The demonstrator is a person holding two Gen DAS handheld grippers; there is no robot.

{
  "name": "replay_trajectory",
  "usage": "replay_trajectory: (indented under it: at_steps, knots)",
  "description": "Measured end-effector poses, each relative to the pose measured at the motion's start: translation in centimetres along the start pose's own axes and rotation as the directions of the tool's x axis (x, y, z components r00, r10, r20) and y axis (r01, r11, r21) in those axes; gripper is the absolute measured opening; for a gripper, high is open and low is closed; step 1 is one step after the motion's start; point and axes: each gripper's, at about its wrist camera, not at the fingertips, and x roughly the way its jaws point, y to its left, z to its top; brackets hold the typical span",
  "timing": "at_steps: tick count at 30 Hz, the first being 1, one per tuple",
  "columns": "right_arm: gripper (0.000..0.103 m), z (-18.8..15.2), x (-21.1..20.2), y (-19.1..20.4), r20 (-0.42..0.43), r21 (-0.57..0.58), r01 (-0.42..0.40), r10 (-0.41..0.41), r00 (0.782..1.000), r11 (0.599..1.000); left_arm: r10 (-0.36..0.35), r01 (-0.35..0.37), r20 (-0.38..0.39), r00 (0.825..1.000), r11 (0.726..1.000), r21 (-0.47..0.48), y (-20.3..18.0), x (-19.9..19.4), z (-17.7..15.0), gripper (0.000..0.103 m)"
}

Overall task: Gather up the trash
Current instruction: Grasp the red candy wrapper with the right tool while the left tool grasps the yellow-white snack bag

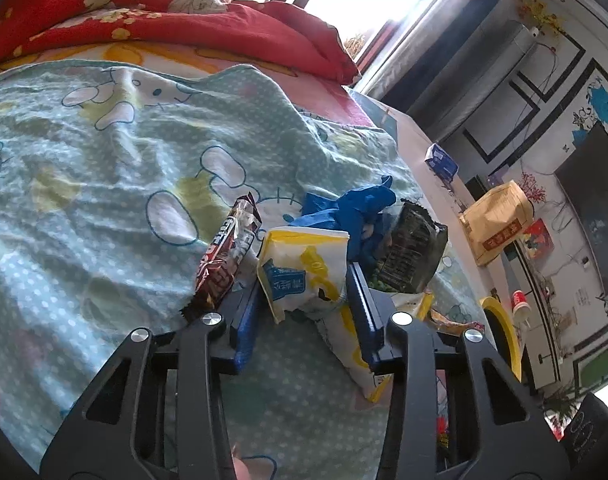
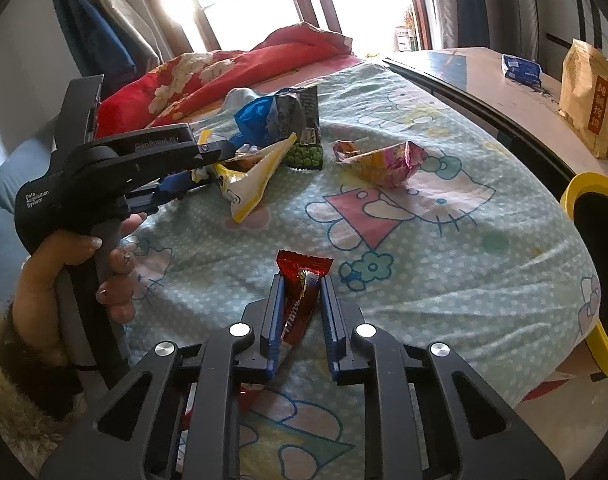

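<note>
Between my right gripper (image 2: 300, 312) jaws, low in the right wrist frame, lies one crinkly red candy wrapper (image 2: 300, 292) on the bed sheet (image 2: 444, 264); whether they pinch it I cannot tell. My left gripper (image 1: 304, 280), held level by a hand (image 2: 80, 276) at left, has jaws parted around one yellow-white packet (image 1: 304, 268). Beside it lie one blue glove (image 1: 356, 208), one dark foil bag (image 1: 412, 252) and one brown bar wrapper (image 1: 224, 260).
</note>
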Motion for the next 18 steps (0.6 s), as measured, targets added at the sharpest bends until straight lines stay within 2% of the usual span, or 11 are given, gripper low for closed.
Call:
replay_trajectory:
  at_steps: [10,18]
  knots:
    - [0.015,0.9,-2.1,0.1,0.070,-0.020,0.009,-0.008,0.998,1.000,-0.030,0.025,0.067,0.997,0.997,0.080,-1.9,-3.0,-0.8,0.029]
    - [0.015,2.0,-4.2,-0.6,0.135,-0.017,0.028,-0.026,0.991,0.999,-0.047,0.026,0.147,0.988,0.989,0.147,-3.4,-6.7,-0.6,0.029]
